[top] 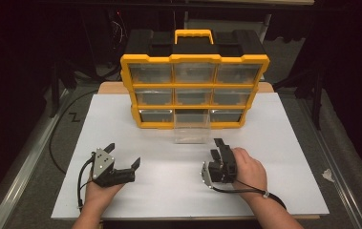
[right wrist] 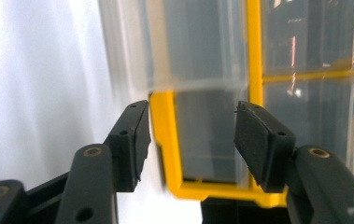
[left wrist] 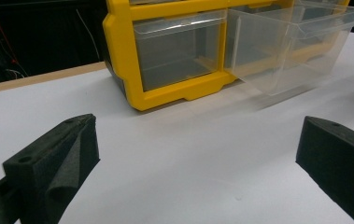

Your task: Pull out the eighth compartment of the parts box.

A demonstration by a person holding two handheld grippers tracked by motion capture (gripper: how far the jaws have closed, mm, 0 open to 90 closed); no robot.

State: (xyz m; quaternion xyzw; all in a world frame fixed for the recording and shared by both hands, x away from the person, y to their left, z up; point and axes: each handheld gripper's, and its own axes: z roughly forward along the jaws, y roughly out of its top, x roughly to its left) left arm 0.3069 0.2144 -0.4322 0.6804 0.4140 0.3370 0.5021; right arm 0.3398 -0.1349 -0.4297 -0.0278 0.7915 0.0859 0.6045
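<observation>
A yellow and black organizer (top: 194, 86) with clear drawers stands at the back of the white board (top: 121, 119). Its bottom middle drawer (top: 191, 130) is pulled out onto the board. My left gripper (top: 123, 154) rests at the front left with its jaws wide open and nothing between them. The left gripper view has those jaws (left wrist: 200, 154) framing bare board, with the pulled-out drawer (left wrist: 286, 51) ahead to the right. My right gripper (top: 216, 148) lies turned on its side just right of the drawer's front, apart from it. It is open (right wrist: 191, 135) and holds nothing, with the yellow frame (right wrist: 165, 135) behind.
The board sits on a wooden table, with dark floor and cables (top: 54, 143) around it. A metal rail (top: 21, 167) runs along the left side and a small white scrap (top: 327, 174) lies on the floor at right.
</observation>
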